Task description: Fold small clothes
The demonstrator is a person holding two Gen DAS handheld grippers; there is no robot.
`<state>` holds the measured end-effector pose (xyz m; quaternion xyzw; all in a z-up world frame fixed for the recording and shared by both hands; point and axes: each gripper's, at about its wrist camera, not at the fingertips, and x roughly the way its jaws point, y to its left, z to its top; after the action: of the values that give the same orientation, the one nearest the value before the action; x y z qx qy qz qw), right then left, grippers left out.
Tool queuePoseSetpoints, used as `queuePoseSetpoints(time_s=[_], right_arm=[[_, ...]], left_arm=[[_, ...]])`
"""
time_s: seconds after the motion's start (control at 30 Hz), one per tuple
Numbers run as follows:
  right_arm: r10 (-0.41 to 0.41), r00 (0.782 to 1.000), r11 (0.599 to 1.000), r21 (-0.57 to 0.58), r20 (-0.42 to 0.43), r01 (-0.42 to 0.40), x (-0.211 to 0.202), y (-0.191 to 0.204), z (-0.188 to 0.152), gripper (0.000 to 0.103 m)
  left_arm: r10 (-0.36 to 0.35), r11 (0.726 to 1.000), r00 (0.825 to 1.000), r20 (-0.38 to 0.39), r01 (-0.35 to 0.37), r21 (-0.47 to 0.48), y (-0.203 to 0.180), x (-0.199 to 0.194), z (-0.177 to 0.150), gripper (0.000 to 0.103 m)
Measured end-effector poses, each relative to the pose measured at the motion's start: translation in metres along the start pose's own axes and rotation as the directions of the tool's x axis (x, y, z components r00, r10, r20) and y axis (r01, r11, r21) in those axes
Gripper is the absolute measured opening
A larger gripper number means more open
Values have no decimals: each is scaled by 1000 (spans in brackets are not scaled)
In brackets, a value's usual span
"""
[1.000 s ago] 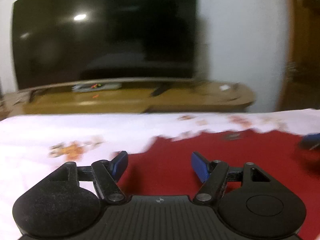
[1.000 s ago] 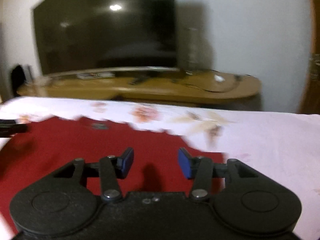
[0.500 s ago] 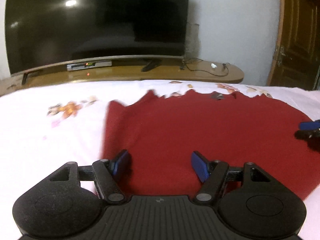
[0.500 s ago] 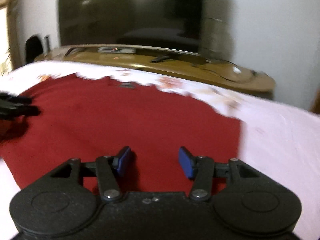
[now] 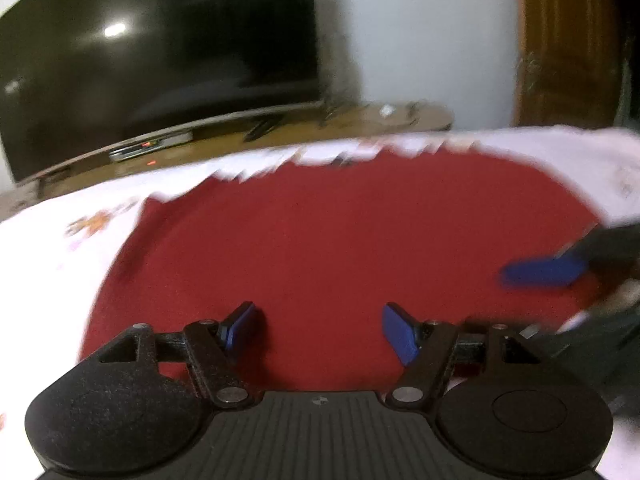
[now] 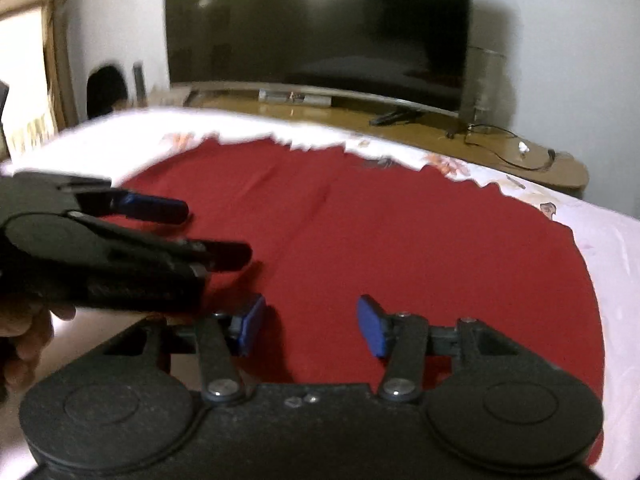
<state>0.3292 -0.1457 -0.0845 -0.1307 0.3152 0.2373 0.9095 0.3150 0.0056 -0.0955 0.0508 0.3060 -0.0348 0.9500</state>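
Cloth [image 5: 340, 240] lies flat ahead, spread crosswise beneath both the left tongs [image 5: 320, 330] and right tongs [image 6: 310, 326], each part-open, empty, equally near.

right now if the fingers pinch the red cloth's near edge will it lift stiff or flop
Probably flop: the red cloth lies flat and thin on the white sheet. It likely weighs little, and a push may bunch it, since a soft crease already shows.

red cloth [image 5: 340, 240], white floral sheet [image 5: 60, 260], blue gripper pads [image 5: 398, 332]
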Motion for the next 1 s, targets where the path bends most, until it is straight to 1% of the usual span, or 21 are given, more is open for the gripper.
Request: queuePoseSetpoints(time_s=[0.07, 0.1, 0.2, 0.27, 0.3, 0.37, 0.4, 0.43, 0.47, 0.5, 0.53, 0.57, 0.6, 0.63, 0.67, 0.73, 0.8, 0.83, 0.9, 0.93, 1.0], right_arm=[[-19, 1000, 999, -31, 15, 20, -11, -5, -10, 51], [-34, 999, 999, -11, 7, 35, -17, -15, -15, 51], [-100, 995, 994, 51, -14, 101, -35, -55, -33, 51], [-131, 991, 986, 99, -23, 132, -49, -79, -47, 51], [-144, 989, 984, 102, -24, 146, -54, -83, -52, 51], [-153, 988, 984, 91, -28, 155, -54, -83, -54, 51], [-162, 986, 983, 85, -36, 165, -53, -81, -50, 51], [-175, 984, 980, 90, -34, 177, -54, -78, -46, 48], [-188, 982, 976, 109, -9, 188, -61, -73, -44, 49], [-188, 981, 973, 140, 37, 181, -74, -72, -42, 49], [-182, 981, 972, 160, 62, 170, -79, -72, -42, 49], [-181, 982, 970, 173, 59, 168, -77, -74, -42, 49], [-186, 983, 967, 180, 0, 183, -67, -77, -46, 49], [-184, 980, 964, 182, -77, 195, -54, -83, -51, 51], [-178, 983, 965, 187, -44, 183, -56, -85, -56, 52], [-174, 983, 965, 190, -65, 183, -57, -85, -50, 51], [-181, 982, 962, 201, -50, 187, -68, -83, -46, 52], [-186, 982, 961, 204, -32, 188, -73, -81, -45, 53], [-194, 981, 958, 213, -16, 193, -81, -79, -44, 54], [-194, 981, 956, 221, -15, 192, -84, -78, -45, 54], [-185, 983, 954, 237, -10, 182, -90, -76, -46, 55]], left_arm=[[2, 997, 1000, -4, -2, -81, 24, -8, -9, 70], [3, 994, 1000, -7, -4, -106, 37, -13, -13, 70], [50, 992, 999, -21, -53, -117, 65, -25, -29, 71], [28, 989, 999, -17, -30, -143, 79, -29, -35, 71], [25, 989, 1000, -19, -27, -143, 81, -29, -35, 71], [50, 988, 998, -23, -53, -144, 79, -30, -31, 71], [69, 984, 998, -8, -69, -163, 77, -34, -27, 71], [68, 980, 998, 15, -64, -188, 78, -38, -25, 71], [61, 977, 998, 32, -53, -206, 80, -41, -26, 71], [71, 978, 997, 5, -69, -198, 79, -36, -27, 71], [76, 979, 996, -47, -83, -186, 80, -29, -30, 71], [67, 982, 997, -37, -73, -173, 81, -27, -35, 71], [65, 985, 997, -33, -69, -160, 80, -26, -34, 71], [62, 987, 997, -36, -67, -148, 80, -25, -32, 71], [60, 987, 997, -45, -66, -149, 81, -26, -30, 71], [68, 982, 996, -59, -77, -170, 83, -30, -26, 71], [91, 974, 995, -48, -99, -203, 85, -46, -23, 71], [90, 968, 995, -37, -97, -231, 86, -55, -25, 71], [52, 940, 998, -35, -61, -337, 95, -73, -36, 71], [24, 920, 999, -42, -38, -391, 99, -75, -39, 71], [-66, 856, 996, -52, 29, -516, 112, -70, -50, 71]])
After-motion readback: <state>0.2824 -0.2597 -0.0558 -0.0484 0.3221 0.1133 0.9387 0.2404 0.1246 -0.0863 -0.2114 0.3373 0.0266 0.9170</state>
